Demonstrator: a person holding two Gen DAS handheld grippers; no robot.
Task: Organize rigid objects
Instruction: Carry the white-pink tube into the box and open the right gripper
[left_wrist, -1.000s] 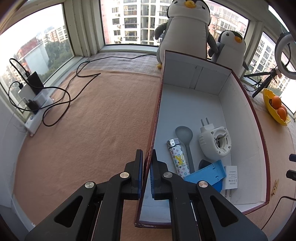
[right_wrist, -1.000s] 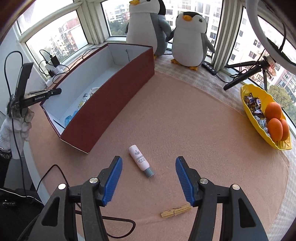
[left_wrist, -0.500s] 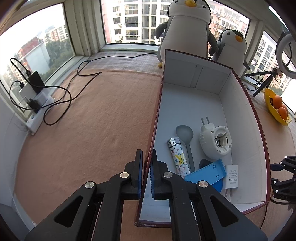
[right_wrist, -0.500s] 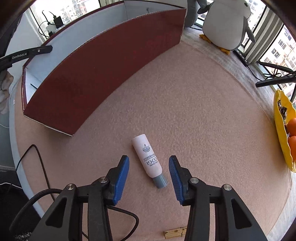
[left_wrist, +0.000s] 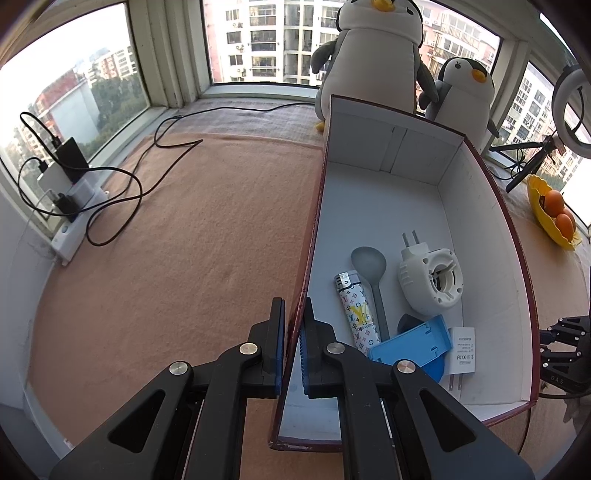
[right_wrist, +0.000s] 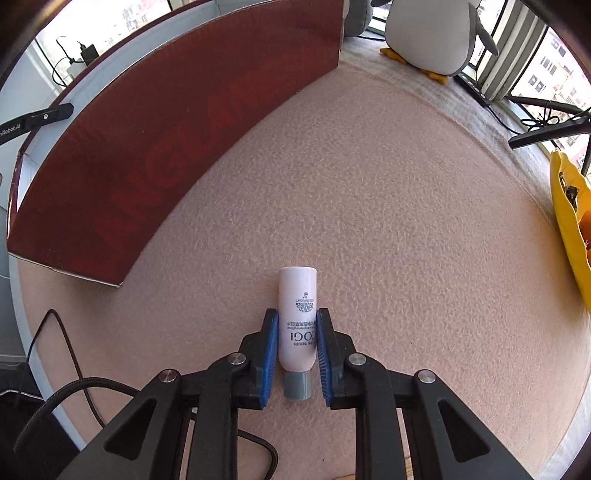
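A red box with a white inside (left_wrist: 491, 206) stands on the tan mat; its red outer wall (right_wrist: 177, 147) fills the upper left of the right wrist view. My left gripper (left_wrist: 291, 325) is shut on the box's left wall. Inside lie a patterned lighter (left_wrist: 356, 310), a grey spoon (left_wrist: 369, 264), a white plug device (left_wrist: 432, 280), a blue holder (left_wrist: 410, 347) and a white charger (left_wrist: 461, 349). My right gripper (right_wrist: 297, 332) is shut on a white tube with a grey cap (right_wrist: 297, 321) lying on the mat.
Two plush penguins (left_wrist: 380, 59) stand behind the box. A yellow dish with oranges (left_wrist: 550, 218) is at the right; it also shows in the right wrist view (right_wrist: 569, 225). Cables and a power strip (left_wrist: 70, 206) lie at the left. A black cable (right_wrist: 74, 391) trails near me.
My right gripper came down over the white tube and closed its fingers on it. My left gripper stayed clamped on the box wall.
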